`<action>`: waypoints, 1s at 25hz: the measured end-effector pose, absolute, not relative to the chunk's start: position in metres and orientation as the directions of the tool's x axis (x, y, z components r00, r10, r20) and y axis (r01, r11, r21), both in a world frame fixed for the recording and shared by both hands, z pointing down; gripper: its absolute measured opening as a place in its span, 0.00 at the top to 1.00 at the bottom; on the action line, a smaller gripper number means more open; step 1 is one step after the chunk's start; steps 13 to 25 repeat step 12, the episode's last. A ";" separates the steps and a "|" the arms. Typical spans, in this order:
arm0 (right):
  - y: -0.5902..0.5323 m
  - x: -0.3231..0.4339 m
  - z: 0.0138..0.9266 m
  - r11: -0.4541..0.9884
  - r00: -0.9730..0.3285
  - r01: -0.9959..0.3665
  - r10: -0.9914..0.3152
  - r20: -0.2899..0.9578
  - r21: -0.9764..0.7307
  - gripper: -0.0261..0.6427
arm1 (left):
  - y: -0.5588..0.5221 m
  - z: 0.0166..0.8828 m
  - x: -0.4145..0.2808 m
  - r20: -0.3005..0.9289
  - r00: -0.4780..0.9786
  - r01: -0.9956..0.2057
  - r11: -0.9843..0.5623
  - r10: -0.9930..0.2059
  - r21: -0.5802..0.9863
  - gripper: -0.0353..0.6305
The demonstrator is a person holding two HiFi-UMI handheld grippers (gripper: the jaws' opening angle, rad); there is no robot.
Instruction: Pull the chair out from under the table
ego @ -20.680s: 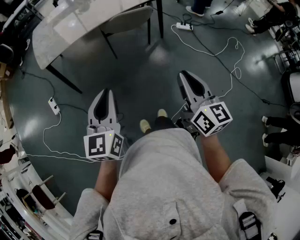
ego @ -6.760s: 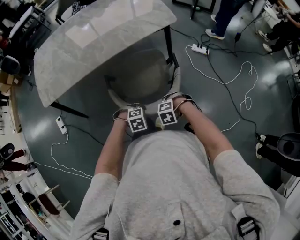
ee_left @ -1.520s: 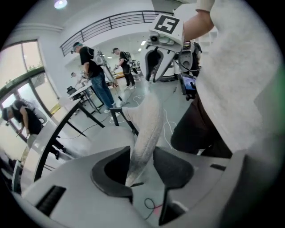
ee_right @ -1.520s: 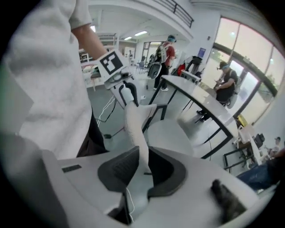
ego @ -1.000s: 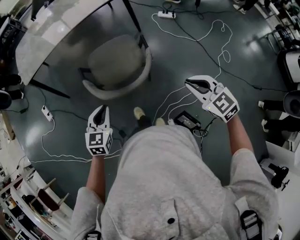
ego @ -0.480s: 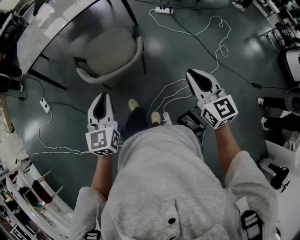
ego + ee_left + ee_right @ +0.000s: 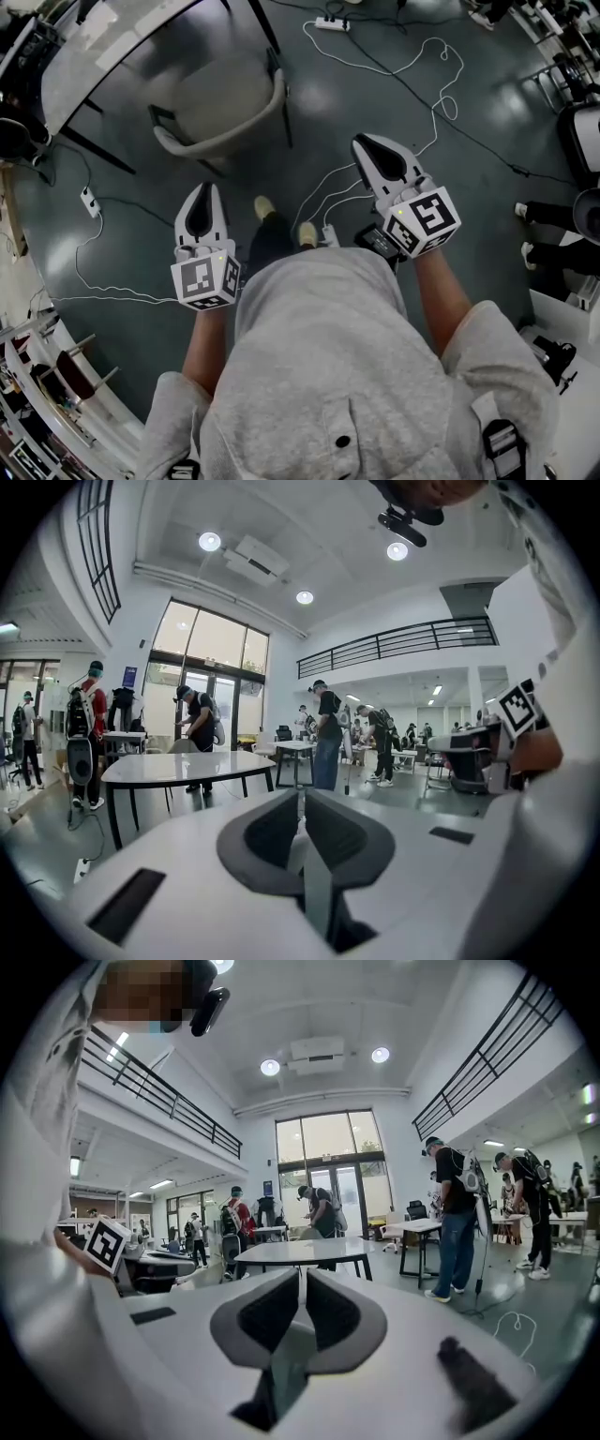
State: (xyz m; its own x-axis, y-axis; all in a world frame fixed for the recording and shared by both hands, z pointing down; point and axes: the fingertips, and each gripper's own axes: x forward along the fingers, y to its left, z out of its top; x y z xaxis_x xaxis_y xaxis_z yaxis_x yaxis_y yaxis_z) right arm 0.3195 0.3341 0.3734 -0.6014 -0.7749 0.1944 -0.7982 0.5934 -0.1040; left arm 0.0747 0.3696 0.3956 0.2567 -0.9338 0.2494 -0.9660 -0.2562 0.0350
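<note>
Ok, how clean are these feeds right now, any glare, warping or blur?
Head view: dim but sharp, edges bowed, lamp glare on the floor beside the chair. Left gripper view and right gripper view: fisheye with black corners, ceiling lights blown out, room behind sharp.

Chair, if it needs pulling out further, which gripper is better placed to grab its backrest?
Probably the left gripper: in the head view it sits closest to the backrest, while the right gripper is farther off to the side. Both are shut and empty.
</note>
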 end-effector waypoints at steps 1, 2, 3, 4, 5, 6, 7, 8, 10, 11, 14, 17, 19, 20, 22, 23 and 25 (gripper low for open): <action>0.334 0.320 0.373 0.592 -0.601 -0.799 -0.777 0.190 -0.105 0.90 | 0.370 0.396 0.075 0.251 0.253 -0.967 -0.254 -0.934 0.030 0.89; 0.333 0.320 0.373 0.592 -0.601 -0.799 -0.777 0.186 -0.105 0.90 | 0.369 0.396 0.075 0.252 0.250 -0.967 -0.252 -0.935 0.025 0.89; 0.333 0.319 0.373 0.594 -0.602 -0.798 -0.777 0.184 -0.104 0.90 | 0.368 0.396 0.076 0.252 0.249 -0.968 -0.252 -0.935 0.021 0.89; 0.333 0.319 0.374 0.595 -0.603 -0.797 -0.776 0.184 -0.101 0.90 | 0.368 0.396 0.077 0.253 0.248 -0.968 -0.252 -0.935 0.019 0.89; 0.334 0.318 0.374 0.597 -0.604 -0.796 -0.775 0.186 -0.098 0.90 | 0.368 0.396 0.078 0.253 0.249 -0.967 -0.253 -0.935 0.018 0.89; 0.334 0.317 0.373 0.599 -0.605 -0.795 -0.774 0.188 -0.095 0.90 | 0.368 0.396 0.079 0.253 0.251 -0.967 -0.255 -0.934 0.018 0.89; 0.335 0.316 0.373 0.600 -0.606 -0.794 -0.772 0.190 -0.094 0.90 | 0.368 0.396 0.080 0.254 0.253 -0.966 -0.257 -0.934 0.018 0.89; 0.335 0.315 0.373 0.602 -0.608 -0.793 -0.771 0.190 -0.095 0.90 | 0.368 0.396 0.080 0.254 0.254 -0.966 -0.258 -0.933 0.019 0.89; 0.333 0.311 0.373 0.606 -0.613 -0.789 -0.768 0.188 -0.100 0.90 | 0.366 0.396 0.080 0.254 0.257 -0.965 -0.261 -0.933 0.020 0.89; 0.332 0.310 0.373 0.607 -0.615 -0.788 -0.766 0.187 -0.102 0.90 | 0.365 0.396 0.080 0.253 0.258 -0.965 -0.262 -0.932 0.021 0.89; 0.331 0.309 0.373 0.609 -0.616 -0.787 -0.765 0.186 -0.102 0.90 | 0.364 0.397 0.081 0.252 0.260 -0.965 -0.263 -0.932 0.021 0.89; 0.331 0.309 0.373 0.609 -0.616 -0.787 -0.765 0.186 -0.102 0.90 | 0.364 0.397 0.081 0.252 0.260 -0.965 -0.263 -0.932 0.021 0.89; 0.331 0.309 0.373 0.609 -0.616 -0.787 -0.765 0.186 -0.102 0.90 | 0.364 0.397 0.081 0.252 0.260 -0.965 -0.263 -0.932 0.021 0.89; 0.331 0.309 0.373 0.609 -0.616 -0.787 -0.765 0.186 -0.102 0.90 | 0.364 0.397 0.081 0.252 0.260 -0.965 -0.263 -0.932 0.021 0.89; 0.331 0.309 0.373 0.609 -0.616 -0.787 -0.765 0.186 -0.102 0.90 | 0.364 0.397 0.081 0.252 0.260 -0.965 -0.263 -0.932 0.021 0.89; 0.331 0.309 0.373 0.609 -0.616 -0.787 -0.765 0.186 -0.102 0.90 | 0.364 0.397 0.081 0.252 0.260 -0.965 -0.263 -0.932 0.021 0.89; 0.331 0.309 0.373 0.609 -0.616 -0.787 -0.765 0.186 -0.102 0.90 | 0.364 0.397 0.081 0.252 0.260 -0.965 -0.263 -0.932 0.021 0.89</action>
